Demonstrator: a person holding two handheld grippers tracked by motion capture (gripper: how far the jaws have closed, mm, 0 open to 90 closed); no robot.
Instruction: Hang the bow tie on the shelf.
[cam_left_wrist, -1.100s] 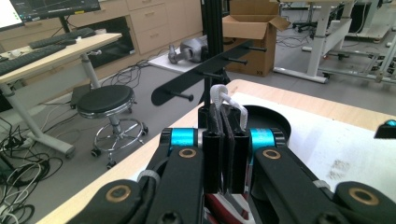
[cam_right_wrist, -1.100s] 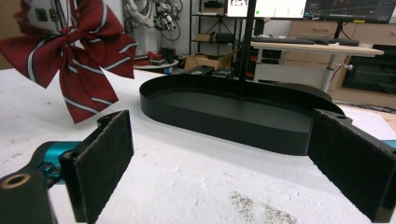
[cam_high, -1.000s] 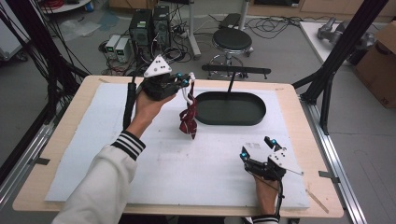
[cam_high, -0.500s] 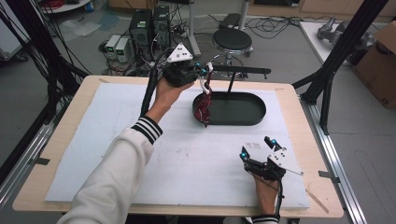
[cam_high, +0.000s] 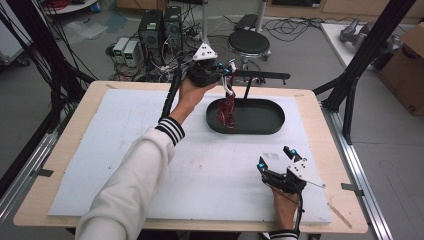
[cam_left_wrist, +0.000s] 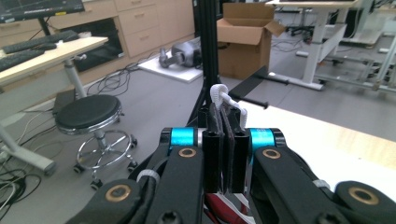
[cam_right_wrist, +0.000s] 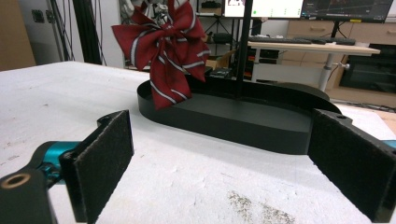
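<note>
A dark red bow tie (cam_high: 226, 111) with pale stripes hangs by its strap from my left gripper (cam_high: 227, 71), which is shut on it. The bow dangles over the left end of the black oval tray (cam_high: 265, 125). In the left gripper view the jaws (cam_left_wrist: 226, 140) pinch the dark strap, and its white loop (cam_left_wrist: 223, 95) sticks up above them. A thin post (cam_high: 247, 91) rises from the tray and carries a horizontal black bar (cam_high: 262, 75), just right of the gripper. My right gripper (cam_high: 275, 158) rests open on the mat near the front right; its view has the bow (cam_right_wrist: 163, 30) and tray (cam_right_wrist: 233, 116) ahead.
A white mat (cam_high: 110, 145) covers the wooden table (cam_high: 327, 135). Black frame struts (cam_high: 350, 85) stand at the right rear corner. Behind the table are a round stool (cam_high: 248, 42), computer boxes (cam_high: 150, 30) and cables on the floor.
My left hand has carried the hanging bow rightward and away from me, from over the mat beside the tray to above the tray's left end. The right hand has stayed put.
</note>
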